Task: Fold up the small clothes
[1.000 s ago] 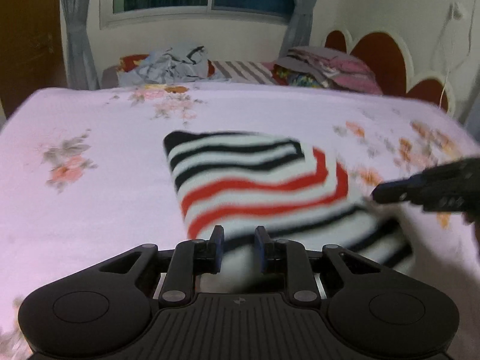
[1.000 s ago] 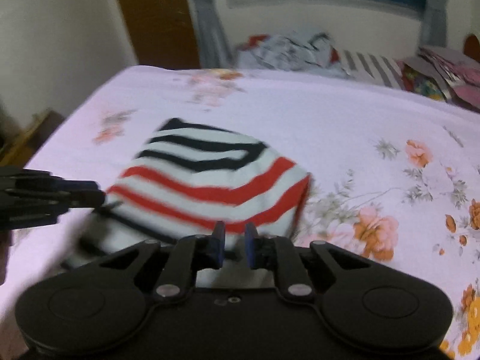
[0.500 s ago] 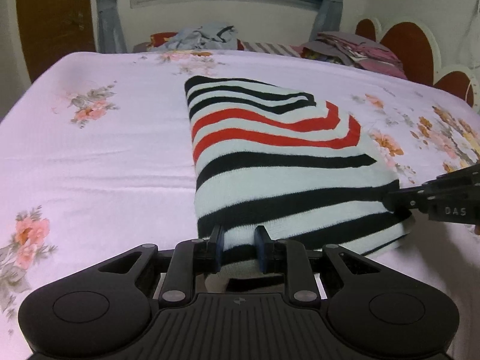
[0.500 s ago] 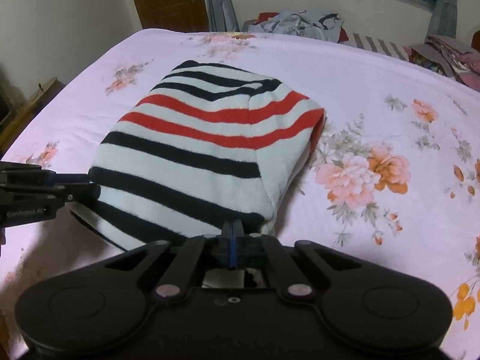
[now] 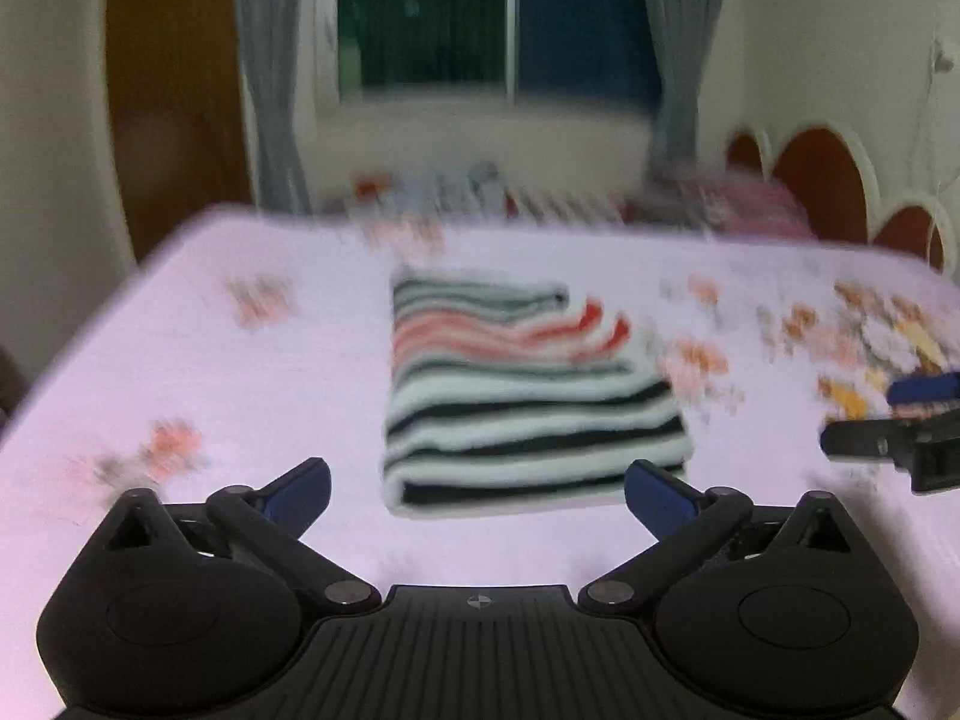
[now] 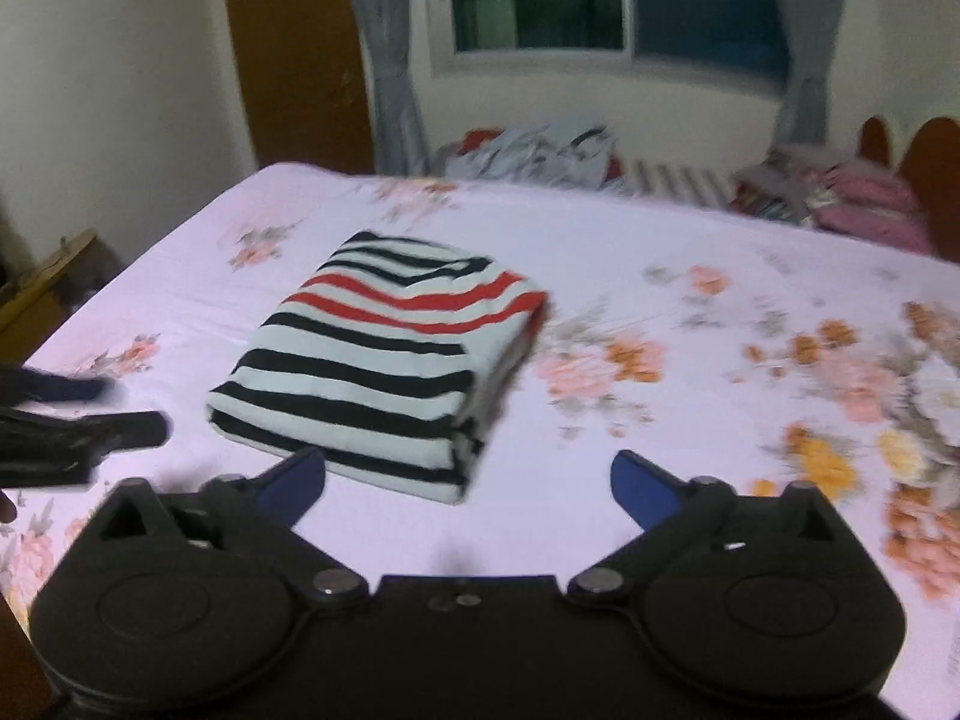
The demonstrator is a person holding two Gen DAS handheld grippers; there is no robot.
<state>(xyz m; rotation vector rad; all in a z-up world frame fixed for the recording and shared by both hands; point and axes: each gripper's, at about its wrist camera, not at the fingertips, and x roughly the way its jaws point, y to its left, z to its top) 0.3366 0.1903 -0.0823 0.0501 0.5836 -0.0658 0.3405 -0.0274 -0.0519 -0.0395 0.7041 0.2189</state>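
Note:
A folded striped garment (image 5: pixel 528 396), white with black and red stripes, lies flat on the pink floral bed sheet (image 5: pixel 240 396); it also shows in the right wrist view (image 6: pixel 384 360). My left gripper (image 5: pixel 477 483) is open and empty, just in front of the garment's near edge and apart from it. My right gripper (image 6: pixel 468 480) is open and empty, at the garment's near right corner. The right gripper shows at the right edge of the left wrist view (image 5: pixel 900 420). The left gripper shows at the left edge of the right wrist view (image 6: pixel 72 420).
A heap of unfolded clothes (image 6: pixel 540 150) lies at the far side of the bed, with pink items (image 6: pixel 858 204) to its right. A red scalloped headboard (image 5: pixel 840 192) stands on the right. A wooden door (image 6: pixel 294 60) and a curtained window (image 6: pixel 600 0) are behind.
Both grippers have opened and let go of the striped garment, then pulled back and up from it. The garment now lies folded on the bed.

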